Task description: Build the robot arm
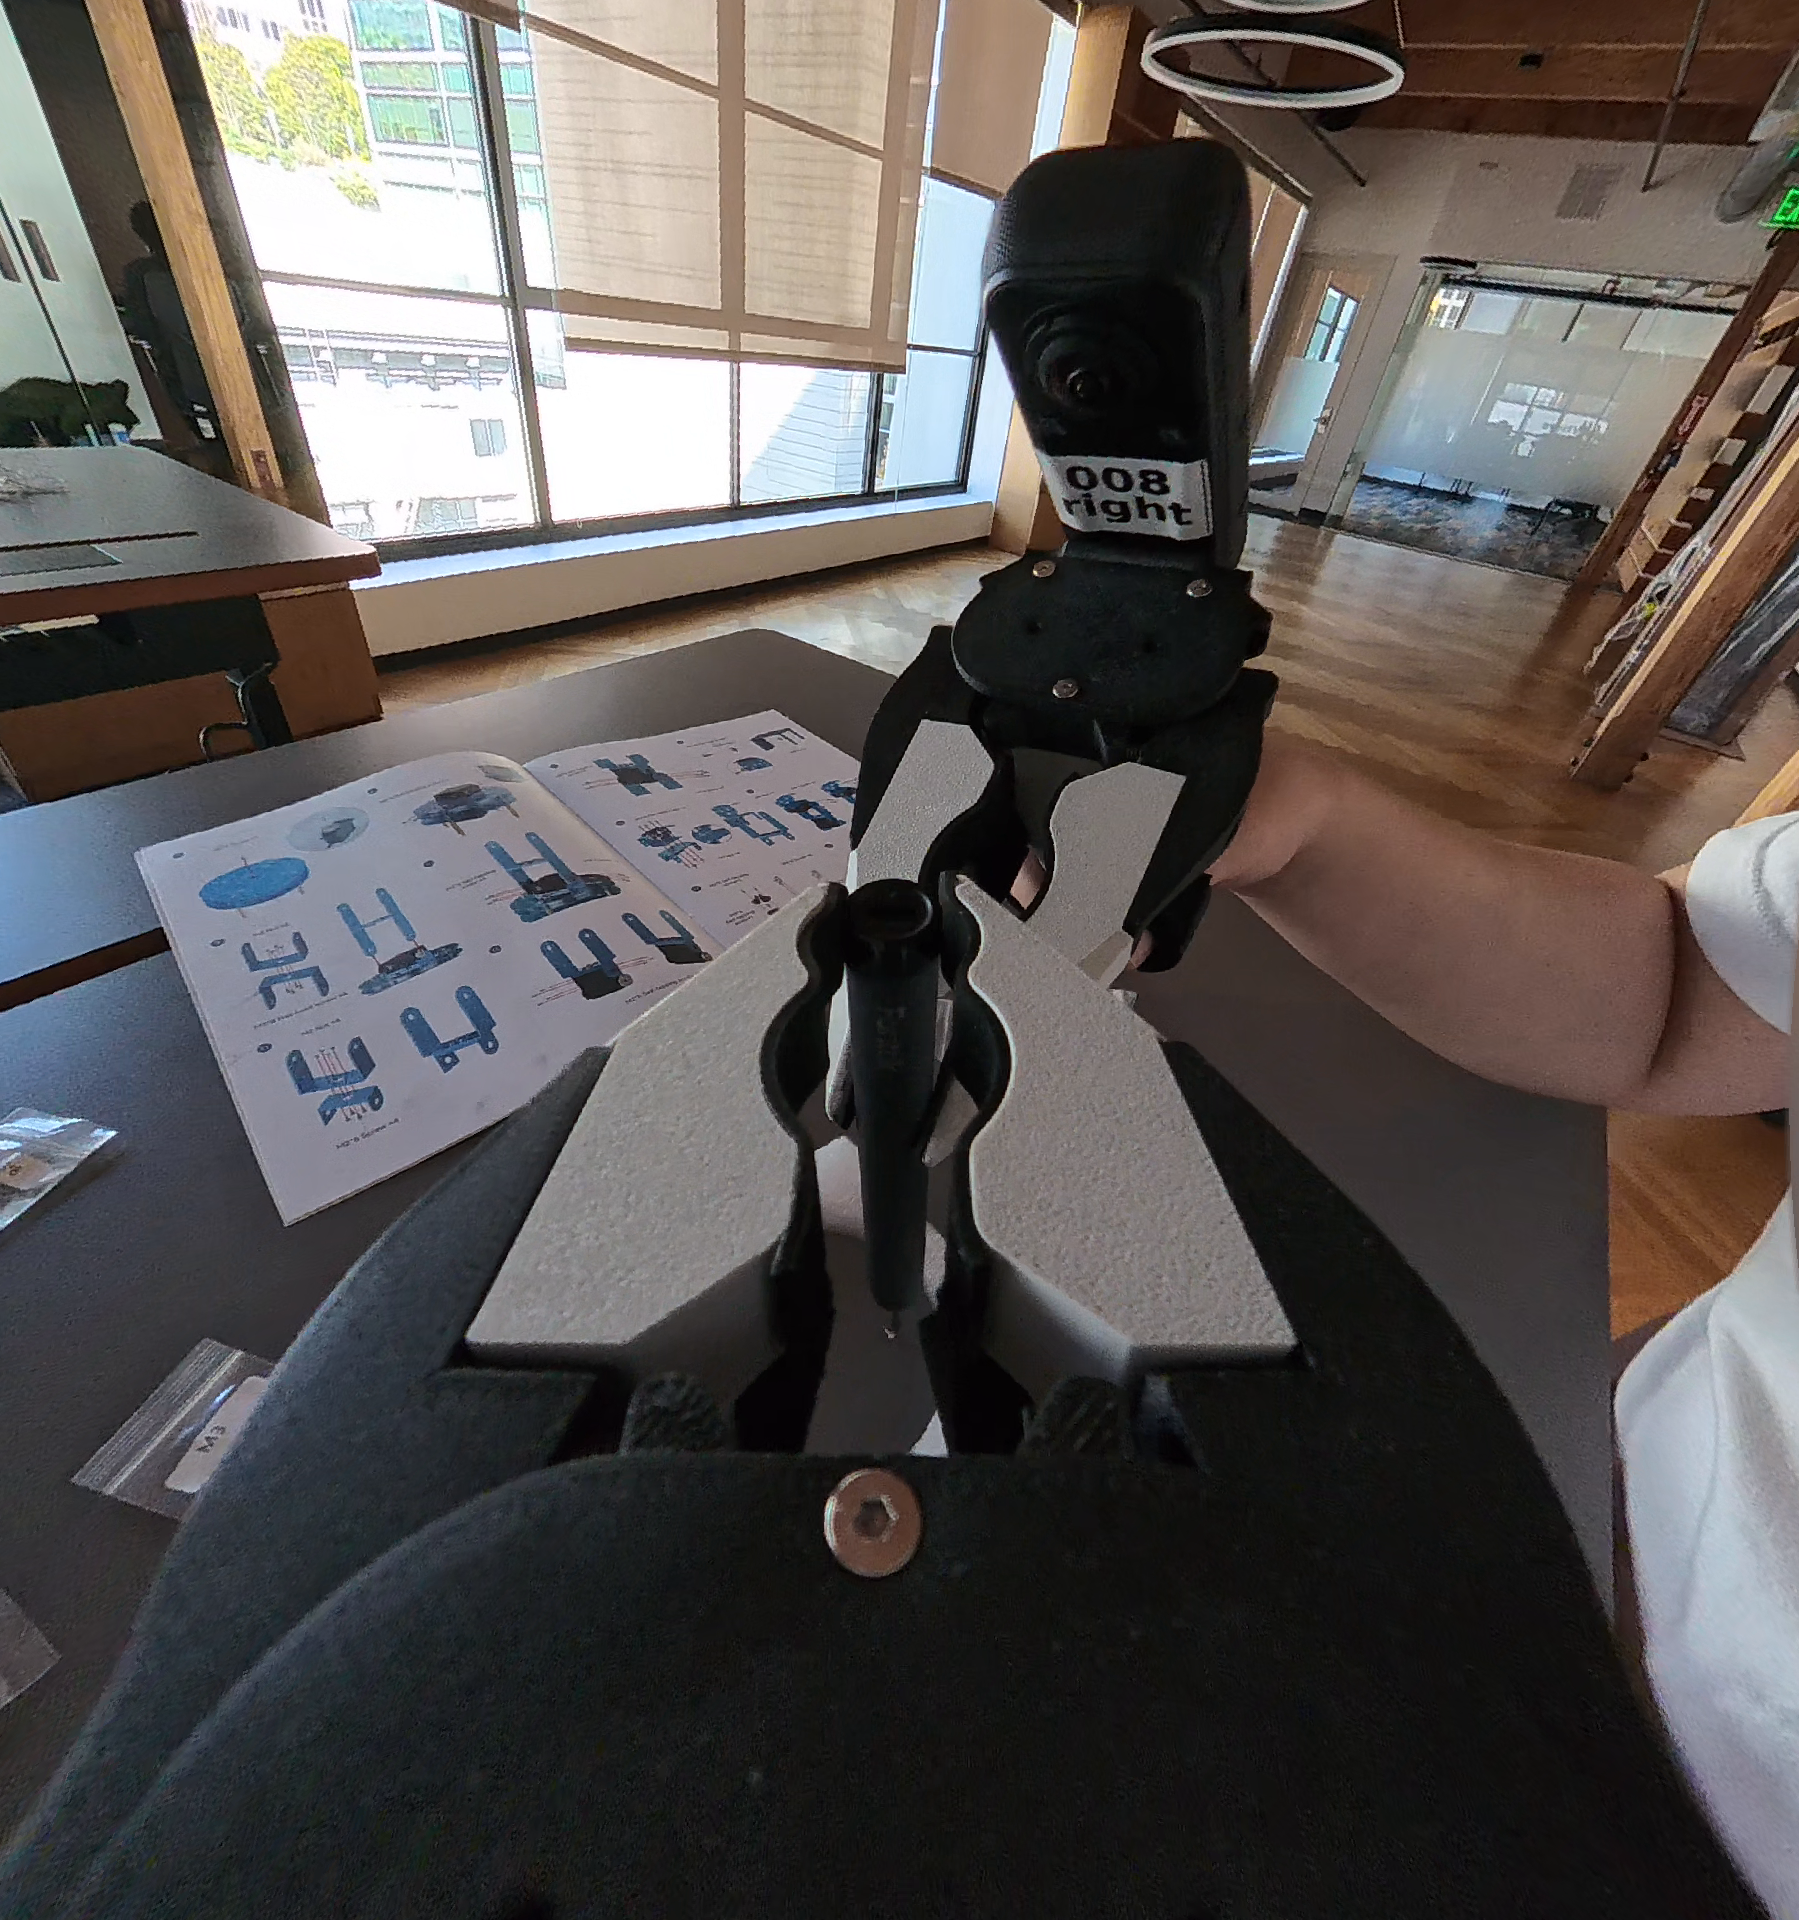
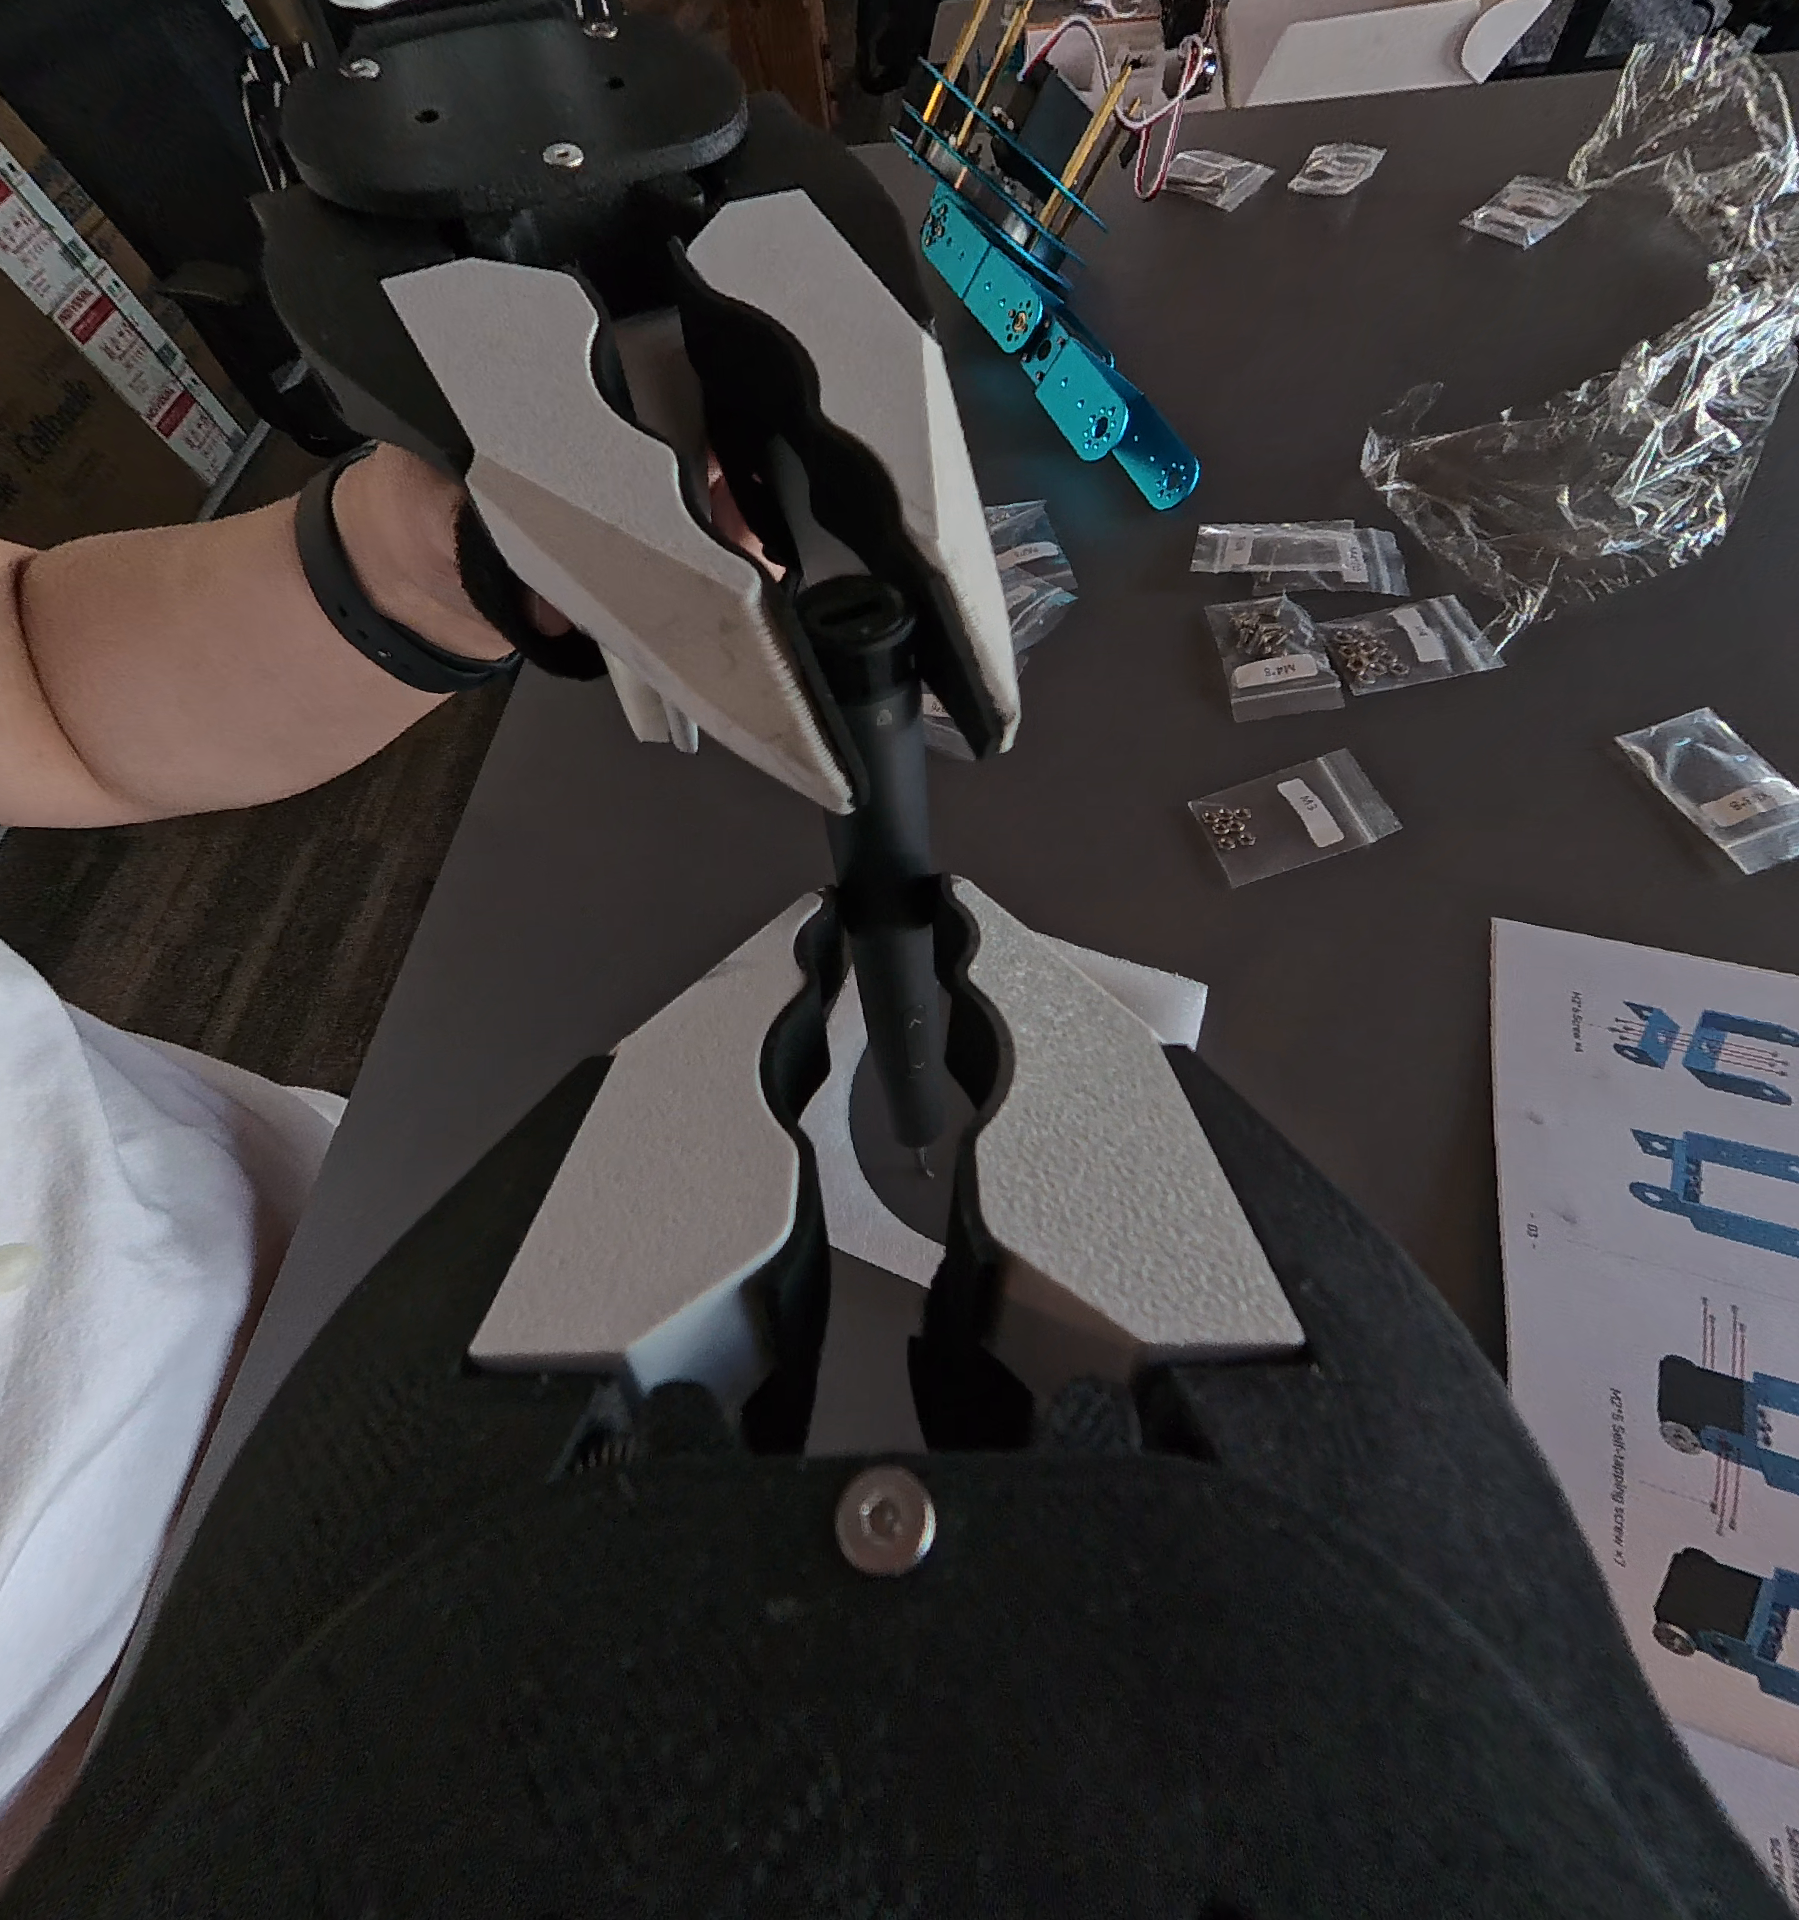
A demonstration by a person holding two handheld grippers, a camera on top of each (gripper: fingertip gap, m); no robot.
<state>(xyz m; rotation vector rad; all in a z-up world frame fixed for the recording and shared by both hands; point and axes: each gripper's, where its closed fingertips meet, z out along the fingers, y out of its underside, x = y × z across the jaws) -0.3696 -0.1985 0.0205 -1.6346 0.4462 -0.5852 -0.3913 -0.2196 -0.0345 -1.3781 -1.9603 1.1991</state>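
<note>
- While your left gripper [image 1: 890, 904] pinches the screwdriver [image 2: 879, 779] at its cap end, your right gripper [image 2: 887, 894] clamps the barrel just below. Keep both pinches in line so the tool doesn't twist.
- Its bit points down over bare table [image 2: 614, 883]; whether it touches, I cannot tell.
- Screw bags [image 2: 1290, 816], a blue bracket assembly [image 2: 1071, 384] and crumpled wrap [image 2: 1653, 364] crowd the far side, and the booklet [image 1: 407, 935] lies near. Open room is at the table edge by your body.

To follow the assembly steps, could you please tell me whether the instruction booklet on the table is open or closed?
Open: the booklet lies flat on the dark table, two facing pages of blue diagrams showing.
</note>
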